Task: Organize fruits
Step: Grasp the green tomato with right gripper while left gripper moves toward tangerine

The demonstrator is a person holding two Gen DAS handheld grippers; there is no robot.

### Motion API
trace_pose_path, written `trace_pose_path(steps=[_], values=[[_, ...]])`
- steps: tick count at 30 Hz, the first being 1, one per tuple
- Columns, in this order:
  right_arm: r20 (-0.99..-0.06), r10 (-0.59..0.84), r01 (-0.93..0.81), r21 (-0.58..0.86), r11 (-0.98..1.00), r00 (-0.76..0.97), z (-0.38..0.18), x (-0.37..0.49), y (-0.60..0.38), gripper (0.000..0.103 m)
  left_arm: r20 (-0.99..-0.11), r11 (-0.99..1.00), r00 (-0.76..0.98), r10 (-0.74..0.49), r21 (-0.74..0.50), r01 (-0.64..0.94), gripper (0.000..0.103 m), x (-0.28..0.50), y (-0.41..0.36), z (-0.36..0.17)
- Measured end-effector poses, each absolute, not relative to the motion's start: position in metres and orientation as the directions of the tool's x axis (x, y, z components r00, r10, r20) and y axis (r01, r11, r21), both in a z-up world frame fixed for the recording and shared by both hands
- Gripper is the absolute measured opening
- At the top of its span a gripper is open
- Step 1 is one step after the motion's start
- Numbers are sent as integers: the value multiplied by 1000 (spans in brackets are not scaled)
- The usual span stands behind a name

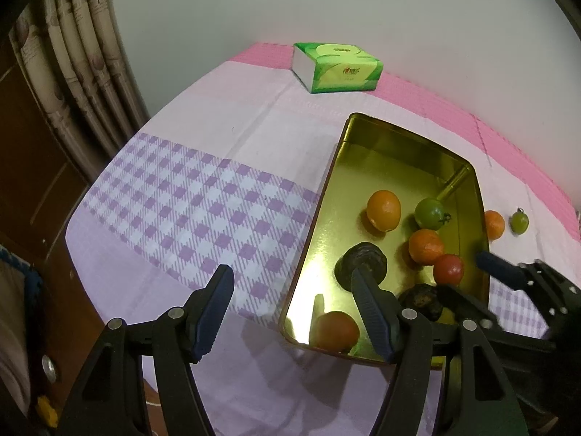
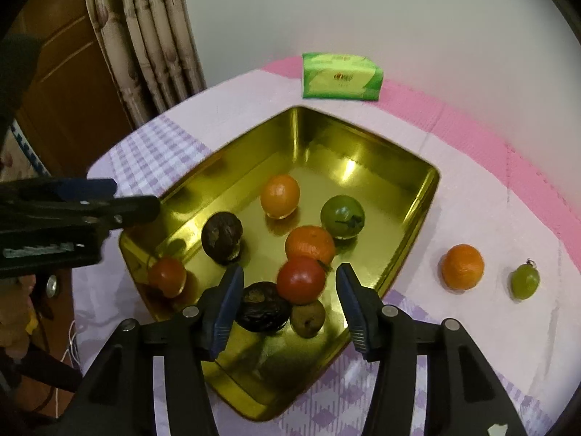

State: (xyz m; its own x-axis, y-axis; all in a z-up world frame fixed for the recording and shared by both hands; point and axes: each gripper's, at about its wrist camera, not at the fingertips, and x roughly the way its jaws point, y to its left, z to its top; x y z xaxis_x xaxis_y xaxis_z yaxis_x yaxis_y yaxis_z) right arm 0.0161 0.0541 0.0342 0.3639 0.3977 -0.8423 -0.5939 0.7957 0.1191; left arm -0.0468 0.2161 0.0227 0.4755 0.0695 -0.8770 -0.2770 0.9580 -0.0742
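A gold metal tin [image 2: 410,218] [image 1: 326,196] lies on the table and holds several fruits: oranges [image 2: 280,195] [image 2: 309,242], a green tomato [image 2: 342,217], red tomatoes [image 2: 301,280] [image 2: 167,276], dark wrinkled fruits [image 2: 222,231] [image 2: 262,311] and a small brownish fruit [image 2: 308,318]. An orange [image 2: 462,266] [image 1: 494,224] and a small green fruit [image 2: 525,281] [image 1: 519,221] lie on the cloth right of the tin. My right gripper [image 2: 289,279] is open above the tin's near end, around the red tomato. My left gripper [image 1: 292,279] is open and empty over the tin's left rim.
A green tissue pack [image 2: 342,77] [image 1: 337,68] lies at the table's far edge. The table has a lilac checked cloth [image 1: 189,200] over a pink mat [image 2: 472,130]. Curtains [image 2: 145,36] and a wooden door [image 2: 72,83] stand at the left.
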Motion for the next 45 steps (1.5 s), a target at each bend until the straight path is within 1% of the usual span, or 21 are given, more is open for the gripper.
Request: trace_pose_path(steps=[6,9,12,14,17,21,29,32,33,34,35,38,45], values=[[-800,403,-547,114,830,445,58,17,22,54,-877,961,475,72,-67,-270,68,-46,215,22],[-792,318,-454,58,889,522,58,29,-13,61,-873,959,481,79,-66,-277,68,-46,216,22],[-805,204,-352,-6,936,558,45,49,-52,61,-873,956,480,90,-59,-288,68,-46,219,22],[-819,162,-283,0,959,551,33,64,-80,61,-873,955,477,99,-51,-291,68,-45,220,21],[-831,115,-201,4,980,544,17,85,-113,56,-871,960,483,93,-50,-274,68,-44,216,23],[-833,95,-186,-10,982,546,-1,103,-128,56,-862,972,502,70,-53,-227,68,-41,199,29],[-843,87,-202,-27,979,532,-29,128,-119,55,-859,992,512,-9,-71,-103,68,-15,142,39],[-844,98,-201,-12,979,528,-35,130,-119,50,-855,996,517,-29,-67,-54,68,-3,117,40],[-842,110,-203,0,979,527,-35,130,-120,46,-854,997,518,-37,-66,-36,68,1,108,40],[-841,116,-208,5,978,528,-34,129,-121,36,-854,998,518,-45,-64,-20,68,6,99,39],[-840,124,-218,7,976,528,-34,128,-122,34,-854,998,517,-61,-69,4,68,12,86,39],[-842,128,-211,17,977,523,-32,121,-132,34,-852,994,512,-108,-82,73,68,23,56,34],[-846,67,-105,13,994,529,-23,88,-181,34,-865,978,476,-160,-75,194,68,46,-2,14]])
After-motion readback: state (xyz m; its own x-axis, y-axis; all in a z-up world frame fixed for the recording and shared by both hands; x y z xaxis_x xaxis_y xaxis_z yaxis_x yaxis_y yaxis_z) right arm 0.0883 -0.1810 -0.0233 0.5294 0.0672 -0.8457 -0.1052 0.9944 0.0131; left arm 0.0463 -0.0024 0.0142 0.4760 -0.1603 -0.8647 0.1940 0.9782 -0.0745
